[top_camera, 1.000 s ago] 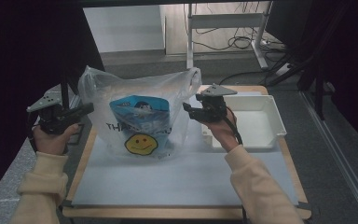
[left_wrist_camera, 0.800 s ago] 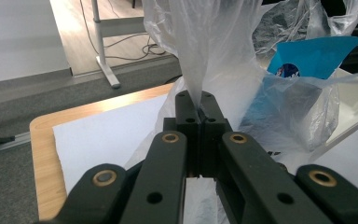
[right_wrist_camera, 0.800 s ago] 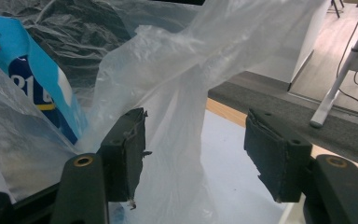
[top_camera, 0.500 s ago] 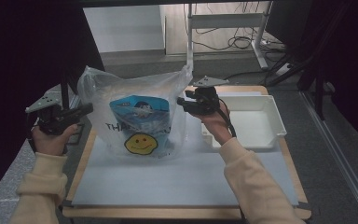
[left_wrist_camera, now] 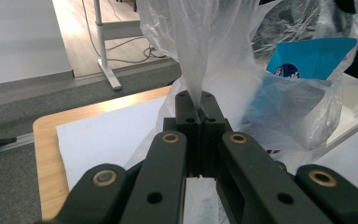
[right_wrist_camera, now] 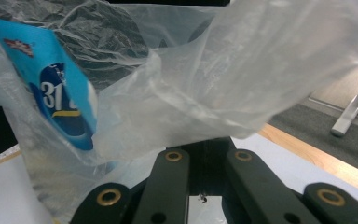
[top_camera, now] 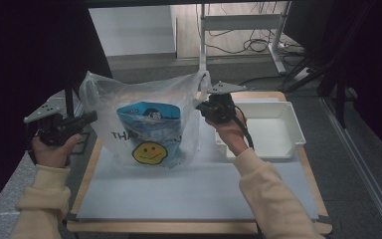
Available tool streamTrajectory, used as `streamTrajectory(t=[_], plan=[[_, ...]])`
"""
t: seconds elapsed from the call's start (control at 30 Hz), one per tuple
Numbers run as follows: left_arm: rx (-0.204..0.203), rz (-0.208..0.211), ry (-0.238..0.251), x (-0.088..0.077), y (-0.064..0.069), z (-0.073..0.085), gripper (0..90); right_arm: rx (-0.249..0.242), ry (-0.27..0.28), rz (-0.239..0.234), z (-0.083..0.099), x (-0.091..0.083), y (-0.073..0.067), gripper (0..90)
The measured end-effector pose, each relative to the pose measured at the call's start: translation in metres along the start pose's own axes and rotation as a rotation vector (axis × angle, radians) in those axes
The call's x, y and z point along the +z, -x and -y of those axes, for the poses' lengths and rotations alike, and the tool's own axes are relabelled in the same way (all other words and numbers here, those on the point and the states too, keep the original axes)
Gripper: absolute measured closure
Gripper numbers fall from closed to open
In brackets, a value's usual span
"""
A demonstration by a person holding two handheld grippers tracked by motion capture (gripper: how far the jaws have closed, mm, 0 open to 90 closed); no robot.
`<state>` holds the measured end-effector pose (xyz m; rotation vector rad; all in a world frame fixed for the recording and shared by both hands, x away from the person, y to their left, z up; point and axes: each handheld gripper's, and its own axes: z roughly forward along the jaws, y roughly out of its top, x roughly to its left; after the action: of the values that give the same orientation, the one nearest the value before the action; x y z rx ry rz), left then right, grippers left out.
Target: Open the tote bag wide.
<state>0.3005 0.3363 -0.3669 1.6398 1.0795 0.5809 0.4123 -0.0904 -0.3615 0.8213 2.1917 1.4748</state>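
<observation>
**Two grippers hold a plastic bag upright by its edges**

Left gripper (top_camera: 87, 118) sits at the table's left edge, its jaws pressed together on a pinch of the clear plastic bag (top_camera: 144, 119); the left gripper view shows the film rising straight out from between the closed jaws (left_wrist_camera: 199, 114). Right gripper (top_camera: 203, 107) is at the bag's opposite side, near its upper right corner. In the right gripper view the jaws stand close together with the bag's film draped over their tips (right_wrist_camera: 205, 144), but whether they actually pinch it cannot be told.

Between the two, the bag stands upright on the pale mat (top_camera: 189, 194) that covers the wooden table (top_camera: 87, 169). Its front bears a yellow smiley face (top_camera: 150, 153) and dark lettering. Inside it stands a blue packet (top_camera: 146, 117), tilted a little, with a dark round mark on it. A white tray (top_camera: 278, 129) lies on the table's right part, just beside the right hand (top_camera: 231, 134).
</observation>
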Motion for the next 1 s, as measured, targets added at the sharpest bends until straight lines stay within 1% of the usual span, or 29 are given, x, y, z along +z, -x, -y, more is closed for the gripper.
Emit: streamTrajectory(t=[0.2, 0.33, 0.47, 0.53, 0.87, 1.0], plan=[[-0.010, -0.006, 0.009, -0.006, -0.003, 0.006, 89.6, -0.018, 0.013, 0.007, 0.005, -0.011, -0.001, 88.9], [-0.020, -0.009, 0.014, -0.009, -0.004, 0.011, 89.6, -0.027, 0.019, 0.017, 0.011, -0.014, -0.002, 88.8], [-0.028, -0.011, 0.014, -0.010, -0.005, 0.017, 89.6, -0.057, 0.002, 0.028, 0.019, -0.014, -0.003, 88.9], [-0.037, -0.013, 0.016, -0.010, -0.006, 0.020, 89.6, -0.061, -0.006, 0.028, 0.022, -0.014, -0.004, 88.9], [-0.061, -0.013, 0.011, -0.008, -0.009, 0.032, 89.6, -0.034, -0.002, 0.026, 0.035, -0.015, 0.000, 88.9], [-0.070, -0.010, 0.002, -0.005, -0.008, 0.041, 89.6, -0.025, -0.007, 0.022, 0.041, -0.013, -0.001, 88.8]])
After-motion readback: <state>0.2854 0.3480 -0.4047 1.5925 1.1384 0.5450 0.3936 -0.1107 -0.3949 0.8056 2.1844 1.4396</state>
